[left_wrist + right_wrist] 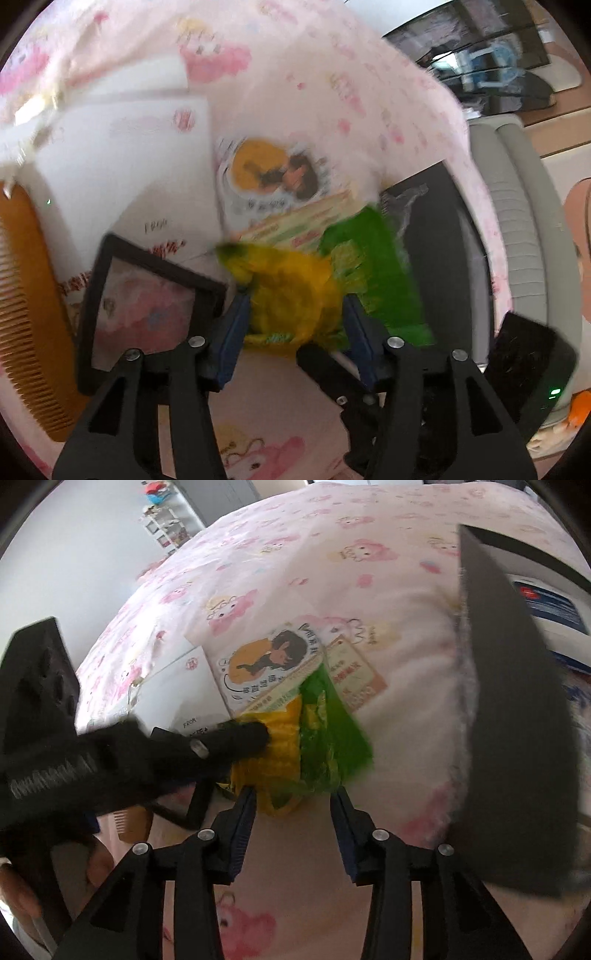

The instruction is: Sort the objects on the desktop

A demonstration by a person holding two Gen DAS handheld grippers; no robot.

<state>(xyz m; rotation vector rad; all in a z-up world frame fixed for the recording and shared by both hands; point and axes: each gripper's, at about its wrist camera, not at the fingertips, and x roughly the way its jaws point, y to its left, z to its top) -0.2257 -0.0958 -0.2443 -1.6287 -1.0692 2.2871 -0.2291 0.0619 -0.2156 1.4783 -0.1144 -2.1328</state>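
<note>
A yellow and green crinkly packet (295,295) lies on the pink patterned cloth (280,398), partly over a green sheet (384,269) and printed cards (277,177). My left gripper (295,299) has its blue-padded fingers (236,325) on both sides of the yellow packet and grips it. In the right wrist view the left gripper (255,738) reaches in from the left onto the packet (291,746). My right gripper (291,797) is open, just in front of the packet's near edge, holding nothing.
A black-framed picture (144,310) and an orange comb (26,310) lie to the left. White envelopes (122,170) sit behind. A black box (517,720) stands at the right on the cloth. A grey ribbed object (517,221) lies at the right.
</note>
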